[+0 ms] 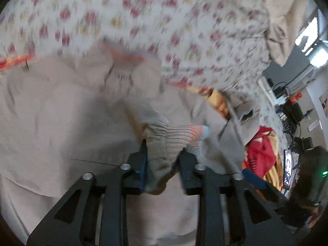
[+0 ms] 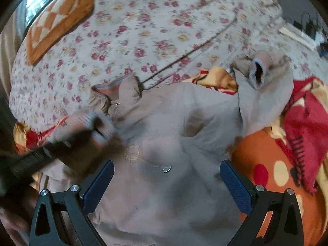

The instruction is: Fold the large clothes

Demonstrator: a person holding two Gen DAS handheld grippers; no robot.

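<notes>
A beige jacket (image 2: 164, 123) lies spread on the bed, its collar (image 2: 110, 94) toward the far left. My left gripper (image 1: 165, 155) is shut on one sleeve, with the ribbed orange-and-grey cuff (image 1: 184, 135) bunched between the fingers and lifted over the jacket body (image 1: 61, 112). The right wrist view shows that same left gripper (image 2: 96, 129) blurred at the left, holding the cuff. The other sleeve (image 2: 259, 69) lies folded back at the far right, its cuff opening facing up. My right gripper (image 2: 167, 174) hovers open above the jacket's front, nothing between its blue pads.
A floral bedsheet (image 2: 143, 30) covers the bed. An orange checkered pillow (image 2: 59, 20) lies at the far left. A red and yellow blanket (image 2: 303, 123) and an orange spotted cushion (image 2: 266, 164) crowd the right side. A desk with cables (image 1: 291, 106) stands beyond the bed.
</notes>
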